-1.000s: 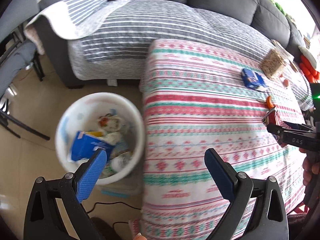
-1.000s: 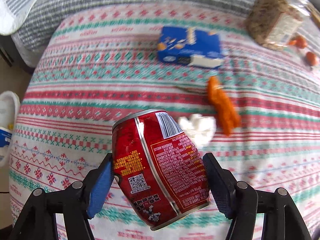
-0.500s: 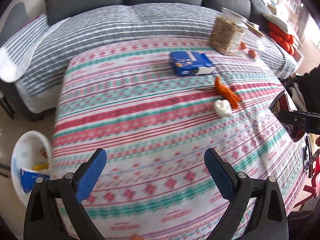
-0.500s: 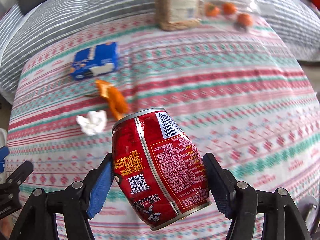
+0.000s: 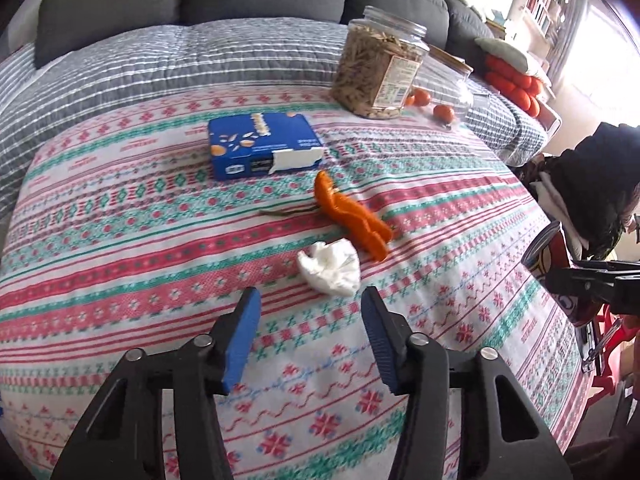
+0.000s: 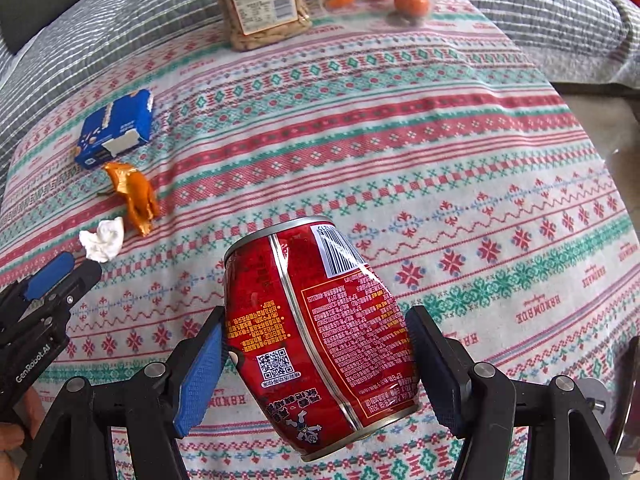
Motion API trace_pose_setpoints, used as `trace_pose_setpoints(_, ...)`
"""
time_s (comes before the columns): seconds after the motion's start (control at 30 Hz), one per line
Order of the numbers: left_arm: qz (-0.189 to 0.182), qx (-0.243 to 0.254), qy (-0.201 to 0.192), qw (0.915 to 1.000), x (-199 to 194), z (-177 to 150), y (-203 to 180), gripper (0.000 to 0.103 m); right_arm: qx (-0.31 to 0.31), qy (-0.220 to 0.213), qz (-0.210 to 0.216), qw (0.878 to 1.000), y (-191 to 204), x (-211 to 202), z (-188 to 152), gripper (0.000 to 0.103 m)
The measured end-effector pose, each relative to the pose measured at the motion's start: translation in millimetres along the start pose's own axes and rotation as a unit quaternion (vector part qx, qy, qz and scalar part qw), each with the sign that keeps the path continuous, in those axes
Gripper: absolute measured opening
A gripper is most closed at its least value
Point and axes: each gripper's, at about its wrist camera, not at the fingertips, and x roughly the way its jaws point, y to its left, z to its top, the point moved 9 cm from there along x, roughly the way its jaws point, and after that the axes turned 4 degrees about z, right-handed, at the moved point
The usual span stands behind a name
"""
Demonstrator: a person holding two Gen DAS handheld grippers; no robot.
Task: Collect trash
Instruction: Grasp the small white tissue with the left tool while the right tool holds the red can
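Your right gripper (image 6: 316, 360) is clamped on the dented red can (image 6: 316, 332), held tilted at the lower centre of the right wrist view above the patterned tablecloth (image 6: 440, 152). Your left gripper (image 5: 310, 336) hangs empty with its jaws partly apart at the bottom of the left wrist view, just below the crumpled white tissue (image 5: 330, 266). The orange peel (image 5: 352, 216) lies just above the tissue, and the blue box (image 5: 262, 144) sits further up, left of centre.

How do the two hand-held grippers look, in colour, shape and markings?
Both grippers, left and right, have black angular frames with silver screws and two fingers carrying ribbed blue pads. The left one bears white "GenRobot.AI" lettering on its side.
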Motion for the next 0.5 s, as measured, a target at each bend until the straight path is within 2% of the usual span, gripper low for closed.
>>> trace_pose_setpoints(0.2, -0.019, -0.013, -0.001, 0.9997, 12, 4, -7, 0.035, 0.005, 0.002, 0.002, 1.000, -1, 1, 0, 0.075)
trace_pose_setpoints(0.23, -0.019, -0.015, 0.001, 0.9997, 15, 4, -7, 0.029, 0.004, 0.002, 0.002, 1.000, 0, 2, 0, 0.075)
trace_pose_setpoints(0.5, -0.017, -0.005, -0.001, 0.9998, 10, 5, -8, 0.018, -0.004, 0.002, -0.004, 1.000, 5, 4, 1, 0.075)
